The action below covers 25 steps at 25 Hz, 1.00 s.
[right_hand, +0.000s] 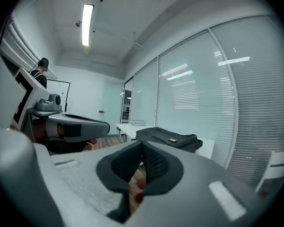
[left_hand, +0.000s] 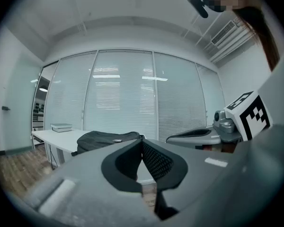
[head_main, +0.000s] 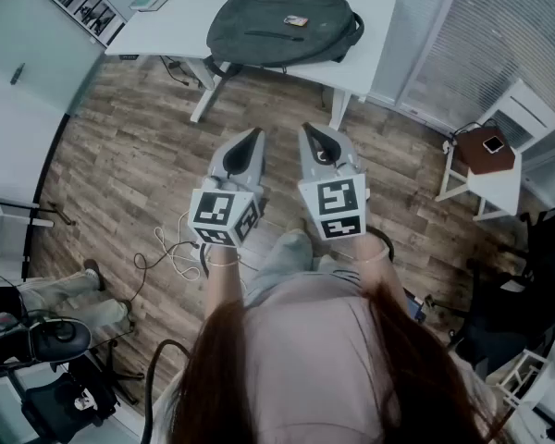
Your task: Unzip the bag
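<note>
at 12 o'clock, bag (head_main: pixel 282 28) lies on table (head_main: pixel 375 30).
left gripper (head_main: pixel 252 137) and right gripper (head_main: pixel 310 132) toward 6, jaws closed, empty.

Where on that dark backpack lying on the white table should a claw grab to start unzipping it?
Likely the end of the dark seam that looks like a zip on the top face of the backpack, approached from above on the near side: it lies flat, face up, on the white table. The pull tab is too small to make out from here.
</note>
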Each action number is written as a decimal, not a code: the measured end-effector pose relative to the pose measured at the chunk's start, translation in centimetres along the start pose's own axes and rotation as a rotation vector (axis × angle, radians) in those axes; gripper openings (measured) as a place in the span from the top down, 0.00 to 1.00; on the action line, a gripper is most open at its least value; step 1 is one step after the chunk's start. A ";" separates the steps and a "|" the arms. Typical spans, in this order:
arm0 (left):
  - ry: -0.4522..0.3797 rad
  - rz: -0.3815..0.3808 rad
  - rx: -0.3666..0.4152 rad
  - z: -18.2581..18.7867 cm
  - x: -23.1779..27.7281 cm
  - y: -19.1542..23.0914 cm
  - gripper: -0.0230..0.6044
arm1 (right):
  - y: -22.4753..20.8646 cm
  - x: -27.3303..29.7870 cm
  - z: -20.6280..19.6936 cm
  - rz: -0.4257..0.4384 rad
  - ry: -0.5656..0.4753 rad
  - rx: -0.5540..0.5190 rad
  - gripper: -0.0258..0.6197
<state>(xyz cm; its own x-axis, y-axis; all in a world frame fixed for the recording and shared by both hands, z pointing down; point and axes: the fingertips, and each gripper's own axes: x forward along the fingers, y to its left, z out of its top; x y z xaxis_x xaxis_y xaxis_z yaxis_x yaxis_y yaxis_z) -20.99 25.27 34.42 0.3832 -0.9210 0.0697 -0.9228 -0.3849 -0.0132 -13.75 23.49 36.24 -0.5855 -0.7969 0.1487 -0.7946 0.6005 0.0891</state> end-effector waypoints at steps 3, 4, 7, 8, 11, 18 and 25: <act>0.002 0.003 -0.009 0.1 0.9 1.6 0.95 | -0.1 1.7 0.2 -0.001 0.006 -0.001 0.96; -0.001 0.006 -0.012 0.2 1.1 2.1 0.95 | -0.2 2.1 0.3 -0.003 0.005 0.000 0.96; -0.010 0.011 -0.023 0.3 1.8 3.4 0.95 | -0.3 3.3 0.3 -0.007 0.007 0.010 0.96; -0.009 0.010 -0.024 0.2 2.1 3.7 0.95 | -0.4 3.7 0.1 -0.007 0.016 0.010 0.96; -0.002 0.004 -0.022 -0.1 3.0 4.6 0.95 | -0.5 5.2 -0.5 -0.010 0.050 -0.005 0.96; 0.007 -0.012 -0.031 -1.0 5.4 7.1 0.95 | -0.7 9.0 -1.5 -0.017 0.110 -0.039 0.96; 0.016 -0.047 -0.032 -1.2 8.1 10.0 0.95 | -1.5 12.9 -1.8 -0.044 0.158 -0.052 0.93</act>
<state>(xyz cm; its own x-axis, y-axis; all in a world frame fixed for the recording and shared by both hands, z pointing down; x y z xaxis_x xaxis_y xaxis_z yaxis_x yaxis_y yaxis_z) -27.18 14.07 36.08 0.4255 -0.9009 0.0854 -0.9048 -0.4253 0.0219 -19.88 12.43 39.83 -0.5147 -0.8046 0.2960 -0.8072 0.5712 0.1489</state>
